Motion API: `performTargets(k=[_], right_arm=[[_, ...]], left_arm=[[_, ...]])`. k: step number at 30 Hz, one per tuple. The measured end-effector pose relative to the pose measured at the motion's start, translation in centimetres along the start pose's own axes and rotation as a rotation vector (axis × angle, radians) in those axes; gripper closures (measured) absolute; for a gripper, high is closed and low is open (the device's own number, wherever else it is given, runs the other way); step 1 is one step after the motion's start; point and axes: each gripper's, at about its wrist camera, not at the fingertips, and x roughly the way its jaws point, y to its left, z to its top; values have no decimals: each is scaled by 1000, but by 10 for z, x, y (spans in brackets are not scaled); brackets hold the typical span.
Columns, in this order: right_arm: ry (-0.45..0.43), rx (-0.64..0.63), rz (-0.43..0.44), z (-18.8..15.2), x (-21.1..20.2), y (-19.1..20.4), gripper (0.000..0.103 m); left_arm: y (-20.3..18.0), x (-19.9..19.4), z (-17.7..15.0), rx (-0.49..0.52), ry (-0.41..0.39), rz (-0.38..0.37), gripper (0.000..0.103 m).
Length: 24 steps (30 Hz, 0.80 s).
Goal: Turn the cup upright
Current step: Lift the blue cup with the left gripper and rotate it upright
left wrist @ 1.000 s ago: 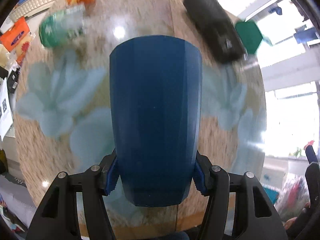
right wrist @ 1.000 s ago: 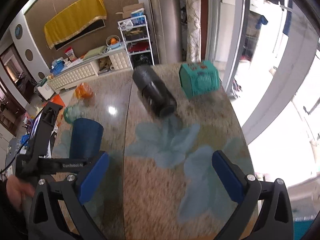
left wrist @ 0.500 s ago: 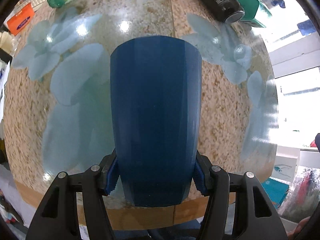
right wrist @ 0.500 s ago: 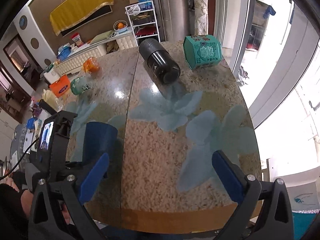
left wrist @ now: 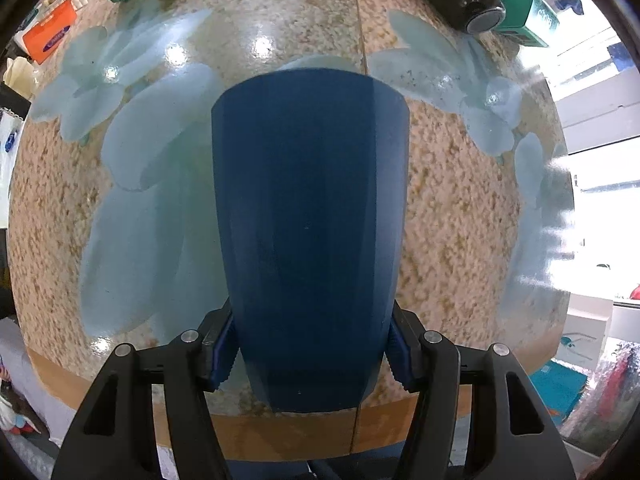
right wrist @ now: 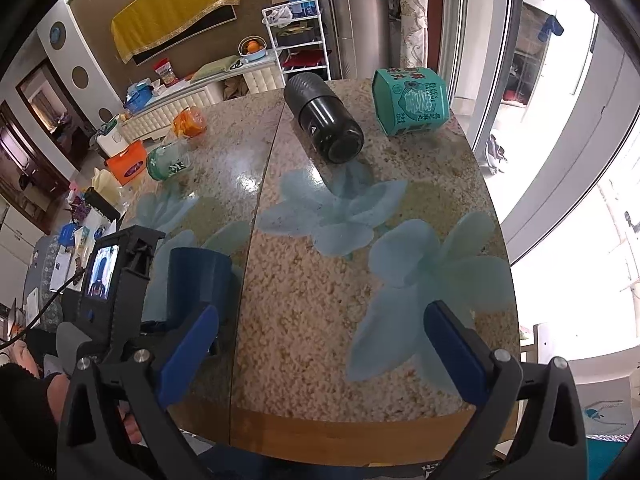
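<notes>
My left gripper [left wrist: 310, 354] is shut on a dark blue cup [left wrist: 310, 220], its blue pads [left wrist: 222, 354] pressing the cup's narrow base end. The wide rim points away from me, down toward the tabletop. In the right wrist view the same cup [right wrist: 198, 286] is held over the table's near left part by the left gripper body [right wrist: 120, 276]. My right gripper [right wrist: 320, 356] is open and empty, hovering above the table's front edge to the right of the cup.
The granite table [right wrist: 312, 304] with pale blue flower prints carries a black bottle lying on its side [right wrist: 326, 122], a teal box [right wrist: 412, 100], a green bottle [right wrist: 166, 162] and an orange packet [right wrist: 190, 122]. The wooden front edge [right wrist: 340, 432] lies just below my right gripper.
The left gripper has tilted further downward with the cup, so the far objects slid to the top of its view. The right gripper pulled back toward the front edge, still open.
</notes>
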Motion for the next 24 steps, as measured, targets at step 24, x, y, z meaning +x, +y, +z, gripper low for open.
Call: performTargets(k=[24], right_arm=[[42,4,100,9,22,10,0]], left_arm=[[7,-64,25,37,-74,70,0]])
